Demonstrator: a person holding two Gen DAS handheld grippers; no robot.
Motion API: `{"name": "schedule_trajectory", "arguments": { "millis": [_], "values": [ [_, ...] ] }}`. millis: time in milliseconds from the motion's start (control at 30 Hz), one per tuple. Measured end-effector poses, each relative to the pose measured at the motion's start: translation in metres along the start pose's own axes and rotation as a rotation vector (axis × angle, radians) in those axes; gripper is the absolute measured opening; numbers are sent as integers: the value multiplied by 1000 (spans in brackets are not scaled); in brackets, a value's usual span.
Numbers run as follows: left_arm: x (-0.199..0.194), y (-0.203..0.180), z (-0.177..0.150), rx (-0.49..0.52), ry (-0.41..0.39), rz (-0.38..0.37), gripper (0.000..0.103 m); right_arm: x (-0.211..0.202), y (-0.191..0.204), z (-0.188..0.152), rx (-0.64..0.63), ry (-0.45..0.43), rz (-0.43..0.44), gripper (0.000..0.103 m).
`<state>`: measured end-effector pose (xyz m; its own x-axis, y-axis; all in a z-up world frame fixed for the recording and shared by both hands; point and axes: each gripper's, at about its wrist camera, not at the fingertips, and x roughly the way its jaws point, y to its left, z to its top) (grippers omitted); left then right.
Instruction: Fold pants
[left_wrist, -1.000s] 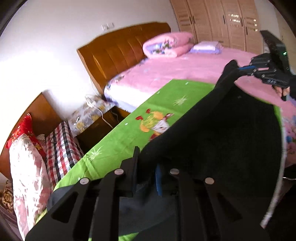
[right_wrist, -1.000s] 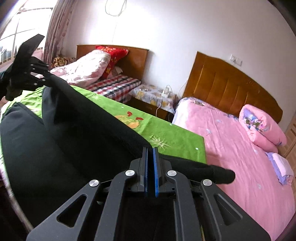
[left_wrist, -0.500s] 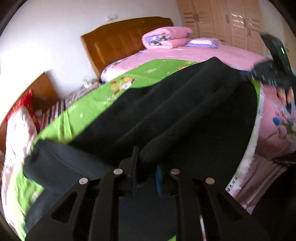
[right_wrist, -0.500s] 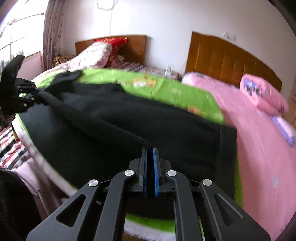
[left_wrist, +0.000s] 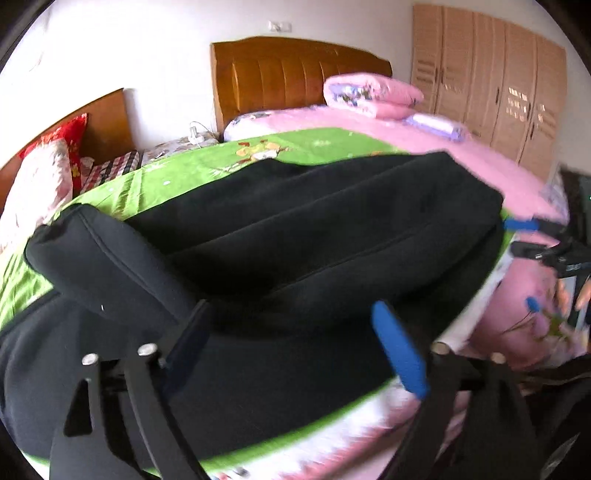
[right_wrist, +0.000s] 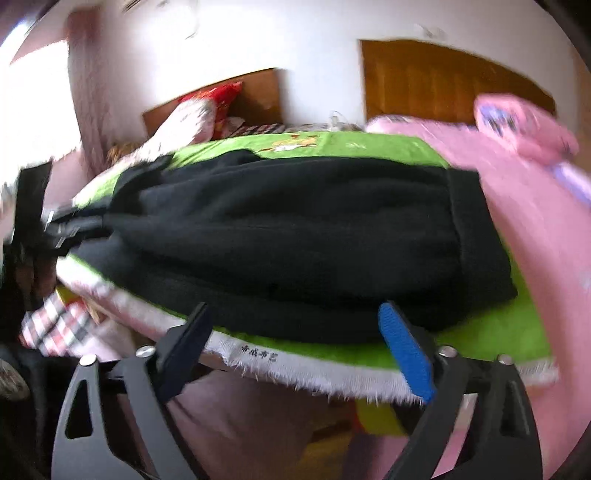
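1. The black pants (left_wrist: 314, 236) lie folded lengthwise on the green sheet (left_wrist: 207, 173) spread over the pink bed (left_wrist: 480, 162), with the long bundle running left to right near the bed's near edge.
2. The left tongs (left_wrist: 291, 343) have just been opening and now stand wide apart. Cloth shows through the gap, but neither pad presses on it.
3. The right tongs (right_wrist: 295, 343) have also just been opening. They are spread wide at the sheet's fringed white hem (right_wrist: 295, 373), with nothing pinched between them.
4. One cuff end (left_wrist: 99, 266) sticks out at the near left of the left wrist view, rounded and lifted off the layer beneath. It could spring back or roll off the stack, since thick fleece like this probably resists a crease.
5. The upper layer sits slightly askew over the lower one. A second fold made without smoothing it would likely lock that skew in.
6. The pants rest close to the near edge of the bed. A careless regrasp that drags them nearer could pull them, or the loose green sheet, over the side.
7. A deep pinch risks catching the sheet along with the pants.
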<state>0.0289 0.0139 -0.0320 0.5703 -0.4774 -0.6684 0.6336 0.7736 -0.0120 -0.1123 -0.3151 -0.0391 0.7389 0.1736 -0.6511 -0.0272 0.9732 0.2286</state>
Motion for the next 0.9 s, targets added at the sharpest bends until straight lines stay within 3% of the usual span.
{"name": "schedule_trajectory", "arguments": {
  "millis": [167, 267, 367, 467, 533, 600, 700, 800, 900],
  "values": [
    [-9, 5, -3, -142, 29, 86, 100, 2, -41, 8, 286, -22, 52, 79],
    [-13, 21, -9, -214, 26, 140, 100, 4, -46, 17, 311, -54, 41, 76],
    [-16, 36, -17, -285, 25, 155, 101, 15, -52, 19, 359, -14, 21, 76],
    [-18, 48, -21, -324, 27, 171, 101, 13, -55, 18, 390, -29, 24, 73],
    [-17, 52, -21, -345, 34, 160, 101, 9, -61, 20, 423, -74, 14, 58],
    [-16, 58, -18, -381, 30, 134, 101, 8, -69, 23, 461, -104, 21, 50],
    [-14, 68, -13, -452, 32, 75, 101, 17, -73, 22, 497, -106, 34, 49],
    [-4, 80, -1, -539, 62, 36, 101, 14, -67, 18, 449, -131, -17, 23],
    [12, 85, 11, -590, 112, 46, 101, 5, -63, 18, 437, -172, -21, 19]
  ]
}}
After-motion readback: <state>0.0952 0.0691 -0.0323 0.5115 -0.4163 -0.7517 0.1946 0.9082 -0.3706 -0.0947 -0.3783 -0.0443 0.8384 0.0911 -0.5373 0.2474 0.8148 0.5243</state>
